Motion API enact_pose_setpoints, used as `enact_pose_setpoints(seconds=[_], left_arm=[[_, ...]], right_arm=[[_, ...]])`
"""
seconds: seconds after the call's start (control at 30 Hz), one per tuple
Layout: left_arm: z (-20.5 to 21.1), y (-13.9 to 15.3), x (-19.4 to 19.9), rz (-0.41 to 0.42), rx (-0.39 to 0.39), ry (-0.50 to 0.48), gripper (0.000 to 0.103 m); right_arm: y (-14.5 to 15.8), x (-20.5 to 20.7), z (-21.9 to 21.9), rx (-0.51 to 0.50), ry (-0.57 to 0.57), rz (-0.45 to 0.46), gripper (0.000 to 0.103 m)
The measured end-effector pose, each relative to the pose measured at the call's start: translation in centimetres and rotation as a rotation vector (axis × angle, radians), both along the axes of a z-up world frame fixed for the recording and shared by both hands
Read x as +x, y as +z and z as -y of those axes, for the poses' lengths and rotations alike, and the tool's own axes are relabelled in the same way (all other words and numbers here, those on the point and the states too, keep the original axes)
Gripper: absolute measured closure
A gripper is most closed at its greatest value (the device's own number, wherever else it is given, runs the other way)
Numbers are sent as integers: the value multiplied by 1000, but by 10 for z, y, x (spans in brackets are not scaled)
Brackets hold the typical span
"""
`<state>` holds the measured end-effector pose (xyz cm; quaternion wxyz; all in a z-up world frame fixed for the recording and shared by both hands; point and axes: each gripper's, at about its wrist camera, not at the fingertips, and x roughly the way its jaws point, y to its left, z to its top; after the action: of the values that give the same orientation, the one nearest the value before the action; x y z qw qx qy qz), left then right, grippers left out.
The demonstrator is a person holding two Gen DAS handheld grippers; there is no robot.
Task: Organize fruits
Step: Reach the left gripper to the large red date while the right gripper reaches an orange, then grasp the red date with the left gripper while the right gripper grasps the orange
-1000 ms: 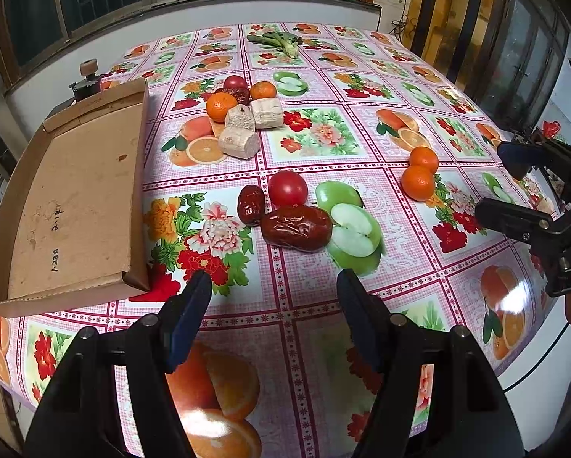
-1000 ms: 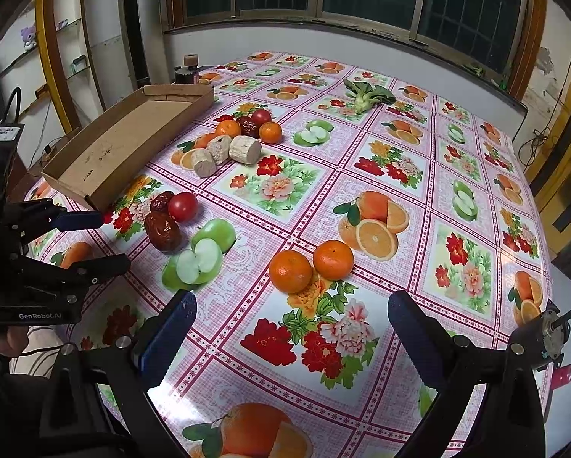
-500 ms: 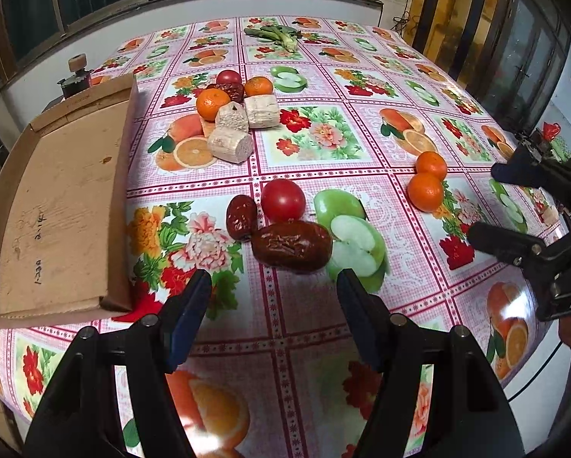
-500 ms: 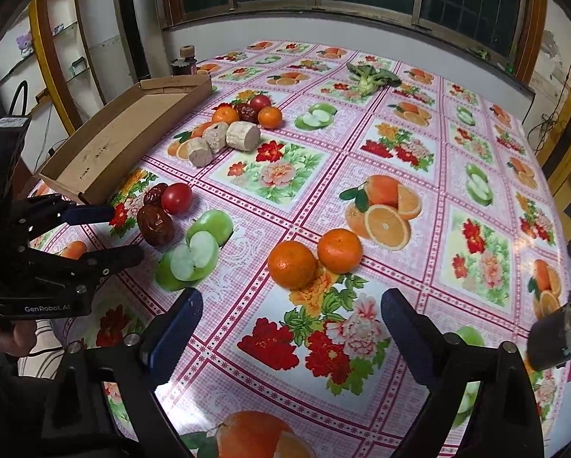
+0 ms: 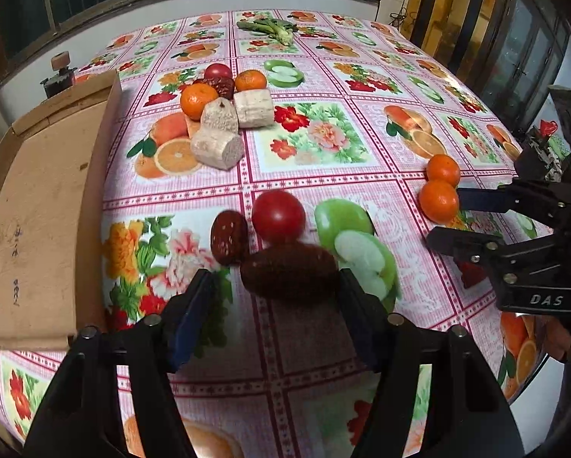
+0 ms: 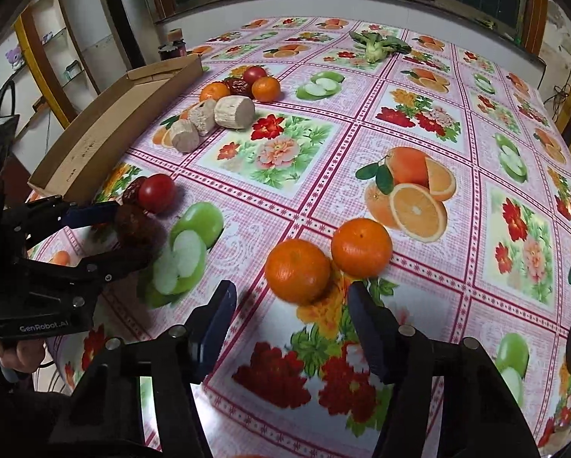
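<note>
Large date: the large brown date (image 5: 289, 273) is lying on its side near the front edge of the surface (image 5: 312, 187), in front of the red tomato (image 5: 278, 216) and beside the small date (image 5: 229, 237).
Handling of date: it is looking wrinkled and a little soft, probably light; I judge it is best taken across its short middle with gentle pressure, so the skin is not being crushed.
Left gripper: the left gripper (image 5: 275, 294) is pointing down at this date; its fingers have just been closing a little but are remaining apart, one at each end of the date, not yet pressing on it.
Oranges: two oranges (image 6: 297, 270) are sitting touching each other on the printed cloth, well apart from the dates.
Handling of oranges: they are round, firm and smooth, so they are likely to roll; a hold across the widest part seems safest.
Right gripper: the right gripper (image 6: 289, 307) is hovering just before the nearer orange; its fingers have just been closing, yet nothing is being held between them.
Cardboard tray: the open cardboard tray (image 5: 37, 206) is standing at the left edge, holding nothing visible, probably the place for sorting.
Further group: more oranges, dates and pale root pieces (image 5: 217, 149) are waiting farther back.
</note>
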<state>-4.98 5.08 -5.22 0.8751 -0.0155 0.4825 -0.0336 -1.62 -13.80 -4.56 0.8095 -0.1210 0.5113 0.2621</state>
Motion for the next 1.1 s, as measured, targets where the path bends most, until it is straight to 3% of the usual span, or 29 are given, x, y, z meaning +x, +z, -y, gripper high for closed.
enact_pose_setpoints(seconds=[0.1, 0.17, 0.23, 0.57, 1.1], left_arm=[[0, 1, 4, 11, -12, -11, 56], [0, 1, 5, 18, -16, -13, 56], [0, 1, 5, 24, -15, -17, 56], [-10, 13, -13, 42, -30, -4, 56], [-38, 40, -43, 102, 17, 64, 56]], right_arm=[[-1, 4, -4, -3, 2, 19, 45], [0, 6, -6, 3, 11, 22, 61], [0, 7, -7, 0, 12, 25, 69], [7, -4, -6, 41, 10, 16, 69], [43, -27, -38, 90, 58, 75, 70]])
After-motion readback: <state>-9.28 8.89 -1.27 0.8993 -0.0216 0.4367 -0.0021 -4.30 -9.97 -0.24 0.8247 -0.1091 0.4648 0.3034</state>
